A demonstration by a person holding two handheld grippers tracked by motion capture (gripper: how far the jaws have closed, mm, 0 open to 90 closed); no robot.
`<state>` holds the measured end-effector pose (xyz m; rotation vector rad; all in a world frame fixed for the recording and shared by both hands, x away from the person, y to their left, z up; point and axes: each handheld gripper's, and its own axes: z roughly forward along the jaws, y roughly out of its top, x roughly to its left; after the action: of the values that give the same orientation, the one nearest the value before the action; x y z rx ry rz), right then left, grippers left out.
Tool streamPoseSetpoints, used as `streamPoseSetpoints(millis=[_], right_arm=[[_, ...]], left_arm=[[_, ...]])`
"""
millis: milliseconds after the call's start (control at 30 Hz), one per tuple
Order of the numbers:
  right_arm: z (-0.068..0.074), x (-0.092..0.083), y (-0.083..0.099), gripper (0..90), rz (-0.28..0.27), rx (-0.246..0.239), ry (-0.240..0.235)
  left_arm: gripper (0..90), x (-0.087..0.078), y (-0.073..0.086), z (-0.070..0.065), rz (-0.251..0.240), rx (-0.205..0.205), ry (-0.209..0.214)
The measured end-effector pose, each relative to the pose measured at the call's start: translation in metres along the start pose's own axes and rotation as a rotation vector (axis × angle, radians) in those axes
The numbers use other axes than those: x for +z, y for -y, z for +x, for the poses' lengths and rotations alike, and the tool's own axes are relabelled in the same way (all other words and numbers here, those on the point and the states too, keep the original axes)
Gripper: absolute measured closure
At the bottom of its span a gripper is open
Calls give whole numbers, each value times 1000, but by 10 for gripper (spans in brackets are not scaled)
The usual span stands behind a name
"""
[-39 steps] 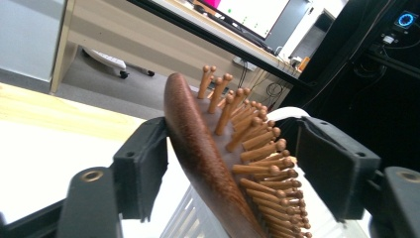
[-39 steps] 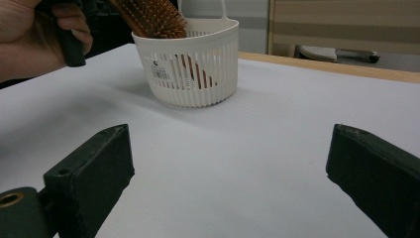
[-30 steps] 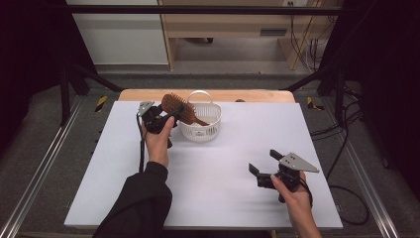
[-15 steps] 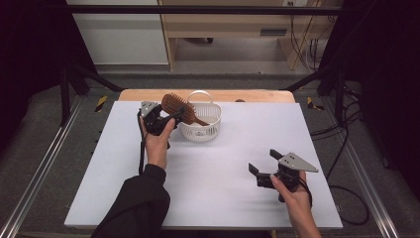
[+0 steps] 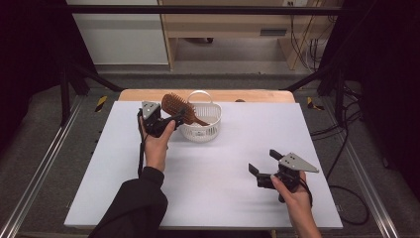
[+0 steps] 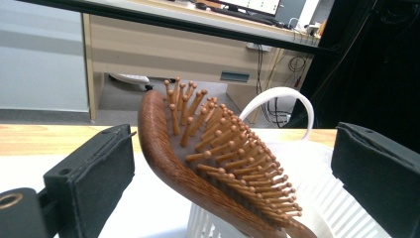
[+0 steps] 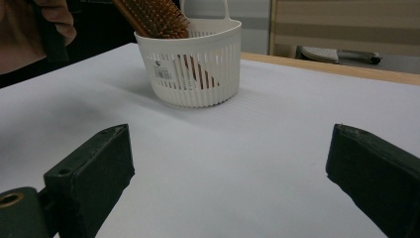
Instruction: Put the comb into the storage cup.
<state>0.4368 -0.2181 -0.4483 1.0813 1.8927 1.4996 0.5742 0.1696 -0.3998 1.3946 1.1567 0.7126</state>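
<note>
Hairbrush (image 6: 213,163) is seen leaning in the white basket (image 5: 200,130), handle down, its head between the left gripper's (image 5: 166,121) parted jaws without touching either. The right gripper (image 5: 265,166) is held apart, jaws spread over bare table (image 5: 223,198).

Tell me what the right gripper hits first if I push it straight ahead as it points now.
Bare table first, then likely the white slatted basket holding the wooden hairbrush, slightly left of centre; depth is uncertain.
</note>
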Motion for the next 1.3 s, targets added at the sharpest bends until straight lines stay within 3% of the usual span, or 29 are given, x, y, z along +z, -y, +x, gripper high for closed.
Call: streamPoseSetpoints(millis=[200, 600, 1067, 1300], right_arm=[[1, 1, 0, 48, 4, -5, -5], [0, 2, 0, 37, 8, 9, -8], [1, 2, 0, 36, 17, 0, -12], [1, 3, 1, 36, 20, 1, -7]], left_arm=[[27, -8, -3, -4, 1, 67, -5], [27, -21, -5, -8, 18, 131, 3], [22, -36, -8, -9, 34, 145, 52], [21, -45, -7, -3, 40, 141, 67]])
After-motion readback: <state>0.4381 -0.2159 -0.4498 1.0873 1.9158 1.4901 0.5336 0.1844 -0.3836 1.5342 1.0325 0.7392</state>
